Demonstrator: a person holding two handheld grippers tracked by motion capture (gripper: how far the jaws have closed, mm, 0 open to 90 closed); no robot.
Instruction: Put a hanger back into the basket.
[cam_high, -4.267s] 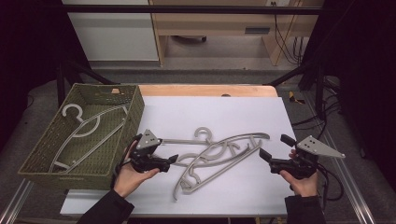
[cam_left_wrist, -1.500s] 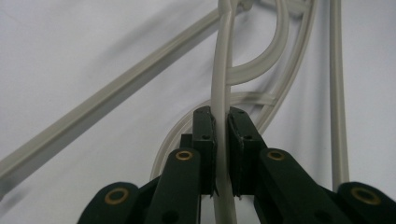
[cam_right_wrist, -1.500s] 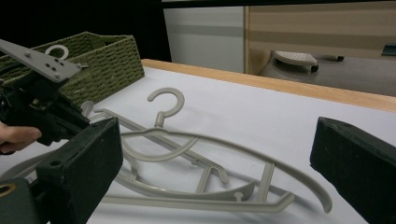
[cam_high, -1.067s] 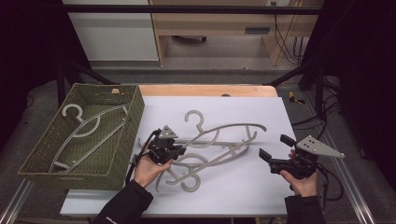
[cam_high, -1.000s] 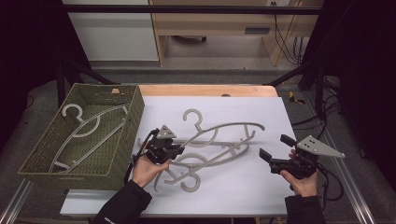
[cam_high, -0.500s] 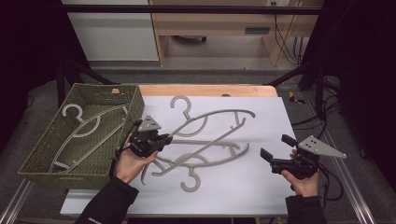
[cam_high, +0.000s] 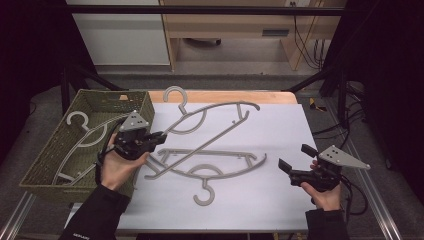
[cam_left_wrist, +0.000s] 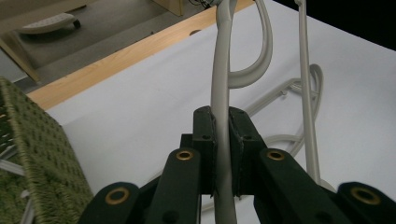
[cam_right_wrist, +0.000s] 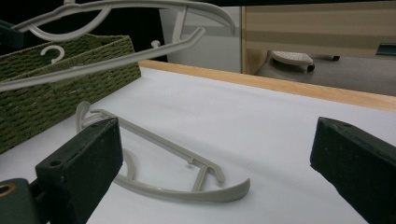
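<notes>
On the white counter (cam_high: 280, 200), the woven basket (cam_high: 55, 155) sits left of the left tongs (cam_high: 159, 136), which clamp 1 grey hanger (cam_high: 220, 107) lifted clear. The left gripper view shows its bar (cam_left_wrist: 221, 93) pinched. The right tongs (cam_high: 292, 161) gape wide, empty, facing a second hanger (cam_right_wrist: 187, 186) lying flat.

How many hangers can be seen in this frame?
3, possibly more. One lifted hanger is clamped in the left gripper, one flat hanger lies on the white table, and at least one basket hanger rests in the green basket; overlapping ones may be hidden.
</notes>
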